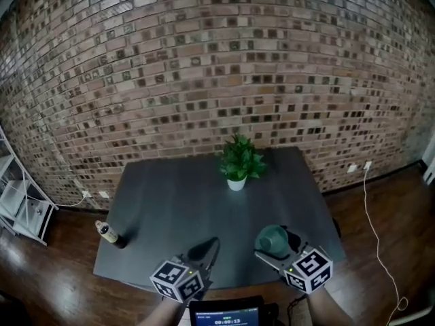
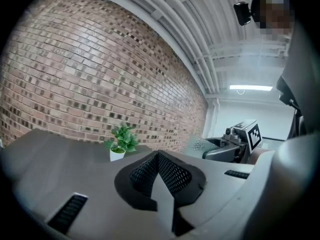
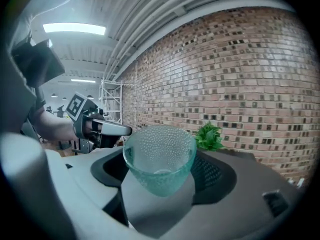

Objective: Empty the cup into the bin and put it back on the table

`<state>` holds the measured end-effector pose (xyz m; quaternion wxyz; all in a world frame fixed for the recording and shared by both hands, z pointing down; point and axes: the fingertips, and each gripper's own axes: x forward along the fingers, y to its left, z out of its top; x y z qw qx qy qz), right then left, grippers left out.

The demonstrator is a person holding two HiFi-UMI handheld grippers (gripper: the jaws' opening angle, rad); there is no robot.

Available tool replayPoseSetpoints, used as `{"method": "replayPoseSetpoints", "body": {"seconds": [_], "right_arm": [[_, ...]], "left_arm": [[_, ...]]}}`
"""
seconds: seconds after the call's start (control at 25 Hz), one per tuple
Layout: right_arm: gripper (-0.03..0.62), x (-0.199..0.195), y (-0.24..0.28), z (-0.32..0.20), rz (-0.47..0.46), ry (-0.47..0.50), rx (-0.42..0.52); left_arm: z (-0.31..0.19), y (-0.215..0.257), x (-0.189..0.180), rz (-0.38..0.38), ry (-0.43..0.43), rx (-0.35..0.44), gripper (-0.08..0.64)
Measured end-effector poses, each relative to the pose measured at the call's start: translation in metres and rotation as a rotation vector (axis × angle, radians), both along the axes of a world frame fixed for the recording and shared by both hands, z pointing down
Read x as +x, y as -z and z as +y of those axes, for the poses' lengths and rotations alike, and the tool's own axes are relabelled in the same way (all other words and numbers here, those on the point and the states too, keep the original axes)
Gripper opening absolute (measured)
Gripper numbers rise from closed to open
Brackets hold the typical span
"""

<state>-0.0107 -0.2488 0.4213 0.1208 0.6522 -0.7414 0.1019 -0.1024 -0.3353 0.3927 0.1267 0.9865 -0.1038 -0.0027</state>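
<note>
A translucent green cup with a bumpy wall sits between the jaws of my right gripper, which is shut on it above the table's front edge. In the right gripper view the cup fills the gap of that gripper, with its mouth up and tipped toward the camera. I see nothing inside it. My left gripper hovers beside it to the left. In its own view the left gripper has its jaws shut together with nothing between them. The cup also shows there at the right.
A dark grey table stands against a brick wall. A small potted plant sits near its far edge. A dark bottle stands by the table's left edge. A white shelf is at far left, and a cable runs along the wooden floor on the right.
</note>
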Motion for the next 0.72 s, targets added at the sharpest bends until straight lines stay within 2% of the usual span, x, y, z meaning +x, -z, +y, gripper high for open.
{"method": "replayPoseSetpoints", "body": {"seconds": [0.32,0.48,0.72], "right_arm": [[0.385,0.046,0.012,0.062,0.013,-0.248,-0.005],[0.385,0.065,0.019,0.101,0.028,-0.363,-0.008],[0.385,0.095,0.025,0.162,0.042,-0.482,0.0]], "left_arm": [[0.048,-0.001,0.055,0.002,-0.241,-0.032,0.008],[0.073,0.01,0.081,0.034,-0.307,0.032,0.008],[0.12,0.012,0.109,0.034,-0.408,0.039,0.008]]}}
